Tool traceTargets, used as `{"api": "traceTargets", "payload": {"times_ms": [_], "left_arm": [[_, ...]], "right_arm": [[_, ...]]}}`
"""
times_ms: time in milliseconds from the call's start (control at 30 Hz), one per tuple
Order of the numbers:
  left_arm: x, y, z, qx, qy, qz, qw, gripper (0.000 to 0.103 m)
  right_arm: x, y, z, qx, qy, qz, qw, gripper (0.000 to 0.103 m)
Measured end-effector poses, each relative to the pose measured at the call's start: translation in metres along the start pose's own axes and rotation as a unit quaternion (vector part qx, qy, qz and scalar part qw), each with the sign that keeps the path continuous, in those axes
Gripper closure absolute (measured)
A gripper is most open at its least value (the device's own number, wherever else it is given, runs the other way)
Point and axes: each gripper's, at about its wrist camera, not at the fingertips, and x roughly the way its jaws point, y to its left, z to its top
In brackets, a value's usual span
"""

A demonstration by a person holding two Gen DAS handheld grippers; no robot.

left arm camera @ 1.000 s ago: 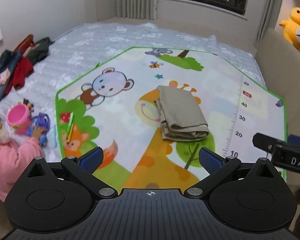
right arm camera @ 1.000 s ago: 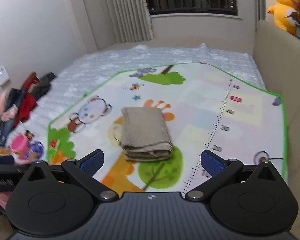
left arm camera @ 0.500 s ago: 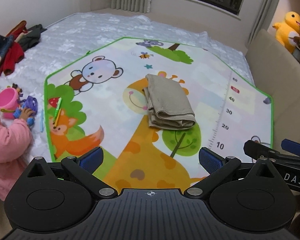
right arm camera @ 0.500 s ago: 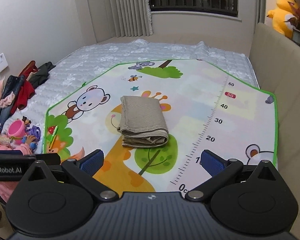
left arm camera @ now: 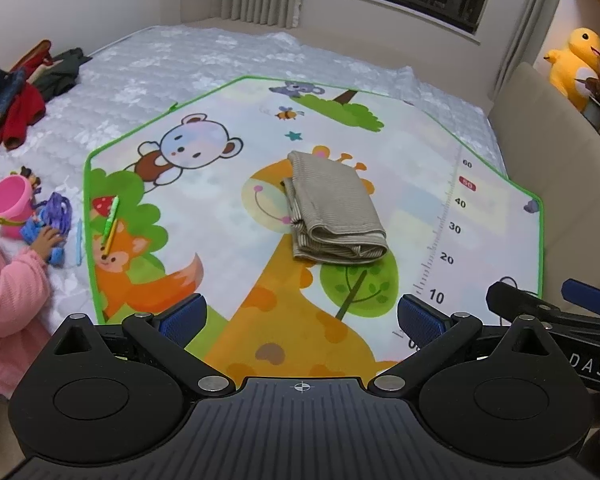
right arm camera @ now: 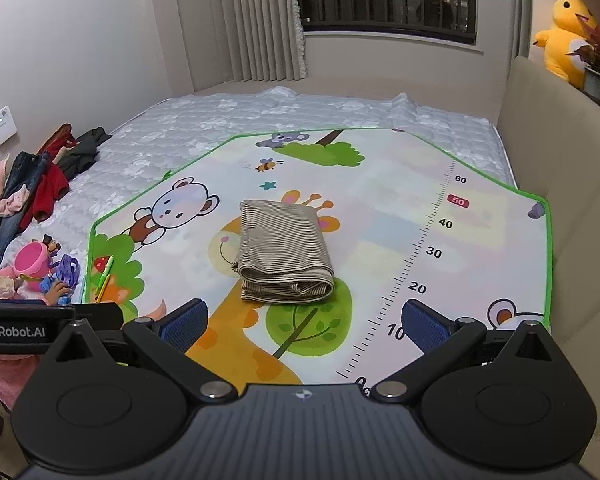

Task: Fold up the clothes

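A beige striped garment, folded into a compact rectangle, lies in the middle of the cartoon play mat on the bed. My left gripper is open and empty, held back above the mat's near edge, well short of the garment. My right gripper is open and empty too, hovering at about the same distance. The right gripper's body shows at the right of the left wrist view.
A pile of unfolded clothes lies at the bed's left edge. A child in a pink sleeve plays with a pink bucket and toys at the left. Pencils lie on the mat. A beige headboard borders the right.
Both grippers have pulled back and risen from the folded garment, which now looks smaller and farther. The garment has not moved.
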Motion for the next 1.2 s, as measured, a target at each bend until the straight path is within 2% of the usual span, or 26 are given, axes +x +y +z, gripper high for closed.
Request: {"api": "traceTargets", "payload": {"times_ms": [567,1200], "left_arm": [[0.011,-0.013,0.008,0.019,0.01,0.01,0.9997,0.0],[0.027,-0.015,0.013,0.022,0.028,0.008,0.9993,0.0]], "right_arm": [[0.01,-0.013,0.005,0.008,-0.004,0.005,1.0,0.0],[0.027,-0.019,0.004,0.02,0.016,0.006,1.0,0.0]]}}
